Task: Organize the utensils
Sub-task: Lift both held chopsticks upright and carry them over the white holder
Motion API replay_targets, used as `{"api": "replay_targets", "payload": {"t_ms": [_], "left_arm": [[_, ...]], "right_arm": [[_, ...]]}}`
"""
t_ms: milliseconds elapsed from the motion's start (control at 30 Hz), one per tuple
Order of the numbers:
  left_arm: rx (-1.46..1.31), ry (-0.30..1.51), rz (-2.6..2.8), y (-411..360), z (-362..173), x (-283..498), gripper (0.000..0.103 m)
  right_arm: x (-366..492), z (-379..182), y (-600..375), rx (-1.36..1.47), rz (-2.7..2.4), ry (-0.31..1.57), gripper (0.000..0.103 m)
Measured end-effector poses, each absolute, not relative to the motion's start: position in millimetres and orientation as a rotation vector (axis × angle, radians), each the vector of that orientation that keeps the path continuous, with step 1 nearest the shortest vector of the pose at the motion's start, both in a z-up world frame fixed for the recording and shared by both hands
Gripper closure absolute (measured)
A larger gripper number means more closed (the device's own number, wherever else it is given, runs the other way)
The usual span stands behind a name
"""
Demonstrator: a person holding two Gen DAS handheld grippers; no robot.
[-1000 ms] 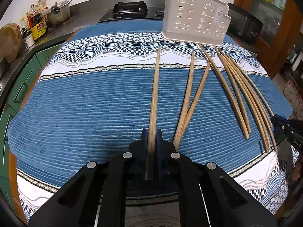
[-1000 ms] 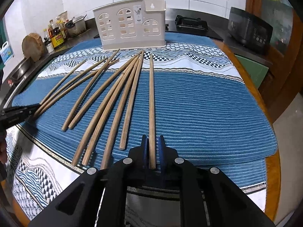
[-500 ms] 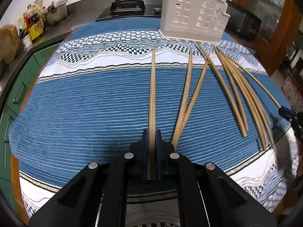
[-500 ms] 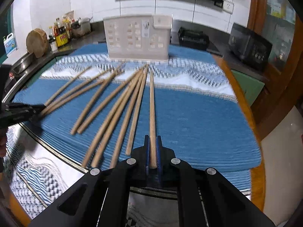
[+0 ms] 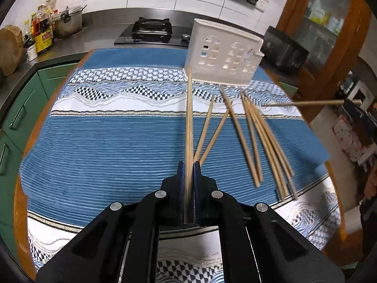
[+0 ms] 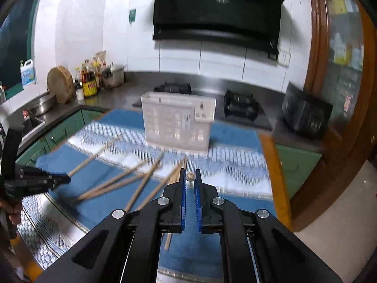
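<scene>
Two grippers each pinched one chopstick above the table. The left gripper point(image 5: 188, 165) had its blue pads pressed together on a chopstick point(image 5: 189, 122) that ran straight ahead from the jaws, its far tip lined up with the left end of the white holder point(image 5: 222, 57). The right gripper point(image 6: 190, 173) was likewise closed on a stick point(image 6: 190, 176), seen end-on as a small round tip between its pads; in the left wrist view that stick point(image 5: 311, 103) showed as a level rod off the right edge of the table, clear of the cloth.

Seven loose chopsticks point(image 5: 253, 139) lay fanned on the blue striped cloth point(image 5: 106, 146) toward its right side, two crossing near the left gripper and five more bunched further right, thin ends toward the holder. The holder stood upright at the far edge of the cloth, right of centre, its pierced front facing the grippers. Behind the table ran a grey counter point(image 5: 103, 27) with a black stove point(image 5: 152, 27), bottles point(image 5: 42, 35) and a pot point(image 5: 69, 21) at its left end. The right wrist view was blurred.
</scene>
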State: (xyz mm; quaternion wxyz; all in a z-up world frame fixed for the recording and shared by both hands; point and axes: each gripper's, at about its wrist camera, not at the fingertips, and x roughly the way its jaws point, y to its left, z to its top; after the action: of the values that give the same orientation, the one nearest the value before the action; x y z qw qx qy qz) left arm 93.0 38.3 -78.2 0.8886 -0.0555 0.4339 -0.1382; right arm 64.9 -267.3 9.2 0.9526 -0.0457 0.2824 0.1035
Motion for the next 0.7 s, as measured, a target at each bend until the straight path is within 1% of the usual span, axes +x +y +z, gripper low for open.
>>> {"api": "replay_targets", "payload": {"t_ms": [100, 267, 533, 700], "left_arm": [[-0.074, 0.919, -0.286, 34.0, -75.9, 92.1, 0.097], [-0.071, 0.917, -0.287, 35.9, -74.0, 90.7, 0.098], [-0.034, 0.831, -0.288, 31.9, -47.6, 103.4, 0.098], [-0.014, 0.782, -0.319, 25.9, -25.9, 117.3, 0.098]], "right_arm": [[69.8, 20.9, -267.6, -0.086, 0.215, 0.543, 0.097], [70.4, 25.0, -267.3, -0.079, 0.216, 0.531, 0.097], [75.6, 28.5, -270.5, -0.072, 0.224, 0.527, 0.097], [92.8, 49.3, -276.9, -0.078, 0.244, 0.508, 0.097]]}}
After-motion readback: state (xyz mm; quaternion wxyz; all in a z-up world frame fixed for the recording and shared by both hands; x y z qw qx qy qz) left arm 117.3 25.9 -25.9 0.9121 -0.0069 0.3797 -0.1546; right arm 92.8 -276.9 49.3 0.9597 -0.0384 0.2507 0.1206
